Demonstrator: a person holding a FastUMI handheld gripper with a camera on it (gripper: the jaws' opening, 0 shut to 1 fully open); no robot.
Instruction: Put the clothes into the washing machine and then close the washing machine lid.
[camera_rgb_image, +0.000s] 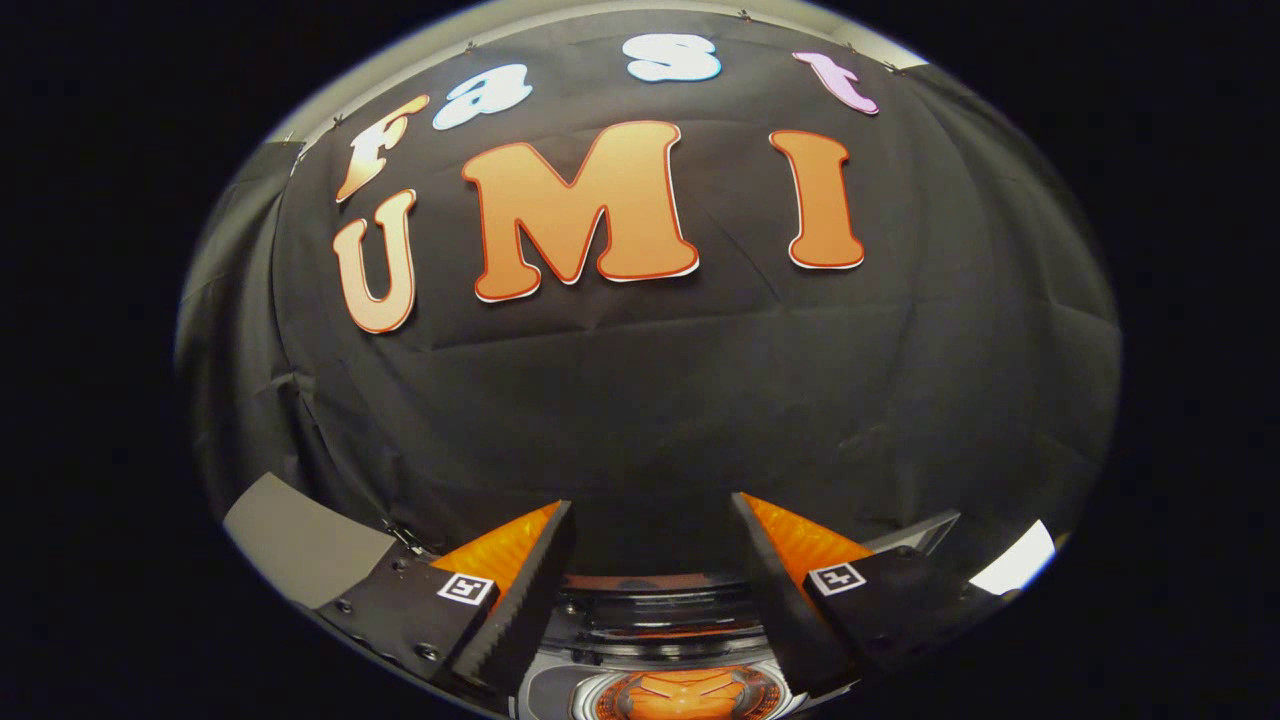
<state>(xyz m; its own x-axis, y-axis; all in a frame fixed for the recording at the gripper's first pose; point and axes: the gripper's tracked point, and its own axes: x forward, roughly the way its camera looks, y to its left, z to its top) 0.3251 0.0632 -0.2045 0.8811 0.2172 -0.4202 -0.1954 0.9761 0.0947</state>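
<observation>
**Washer below the open fingers, clothes not yet in reach**

The washing machine (660, 640) sits low between the two fingers and just beyond them; a dark rim, a band of glossy curved surface and a round part with an orange centre show in the gap. Whether the lid is up or down cannot be told from this angle, nor which way the machine faces. Its rounded top suggests an opening that looks upward, so the clothes would likely go in from above. No garment lies between or ahead of the fingers.

By judgement, clothes will be light, limp and easily bunched, best pinched at a fold or thick gather. The lid is likely stiff and smooth, better pushed at its free edge than squeezed.

The gripper (652, 520) is spread wide, fingers well apart and holding nothing, aimed mostly at the booth's black cloth wall (650, 400). A grey flat surface (300, 545) lies beside the left finger; a bright patch (1015, 560) sits beyond the right finger.
</observation>
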